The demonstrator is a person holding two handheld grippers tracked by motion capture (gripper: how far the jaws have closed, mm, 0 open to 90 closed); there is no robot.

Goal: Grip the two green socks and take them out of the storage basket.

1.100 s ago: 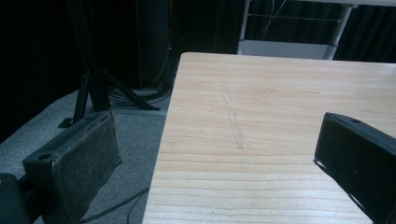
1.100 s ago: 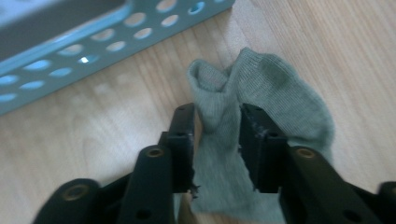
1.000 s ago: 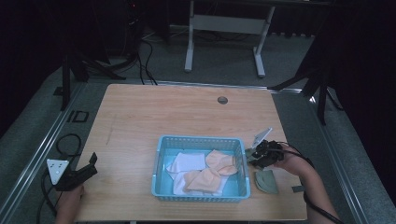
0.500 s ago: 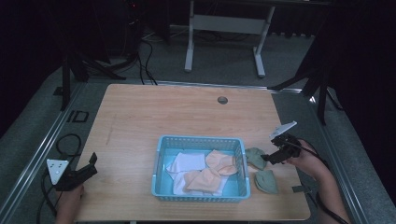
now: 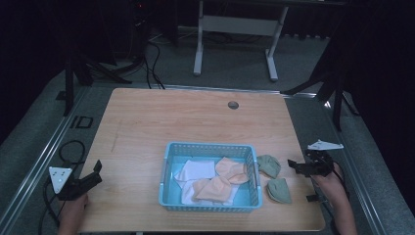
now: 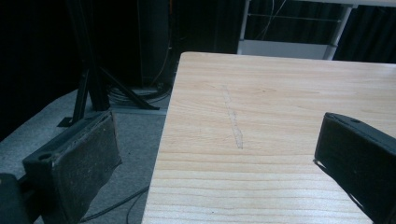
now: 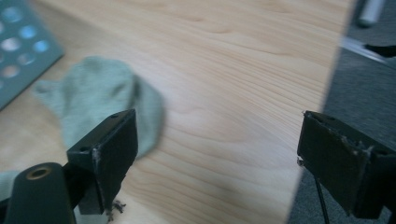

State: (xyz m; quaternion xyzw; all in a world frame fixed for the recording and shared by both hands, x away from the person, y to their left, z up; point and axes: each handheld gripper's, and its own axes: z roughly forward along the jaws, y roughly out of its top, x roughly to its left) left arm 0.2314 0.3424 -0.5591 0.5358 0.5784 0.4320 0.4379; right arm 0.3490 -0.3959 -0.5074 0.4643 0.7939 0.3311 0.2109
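Note:
A blue basket [image 5: 210, 147] sits at the table's front middle with white cloths [image 5: 196, 170] and peach cloths [image 5: 230, 170] inside. Two green cloths lie on the wood just right of it, one [image 5: 268, 165] behind the other [image 5: 279, 190]. My right gripper [image 5: 293, 165] hovers at the table's right edge, a short way right of the green cloths. Its jaws have just been opening and stand open with nothing between them. In the right gripper view [image 7: 219, 149] a green cloth [image 7: 98, 93] lies beyond the left jaw. My left gripper [image 5: 98, 172] rests open at the front left edge [image 6: 219, 158].
Bare wood [image 5: 195, 117] spreads behind and left of the basket. A small round grommet [image 5: 233, 105] sits near the far edge. Grey floor with cables [image 5: 68, 147] and dark stands surrounds the table. The table's left edge [image 6: 163, 140] runs between the left jaws.
The right gripper opened and let go of a green cloth beside the basket, then drew away to the right toward the table's edge. The left gripper stayed put.

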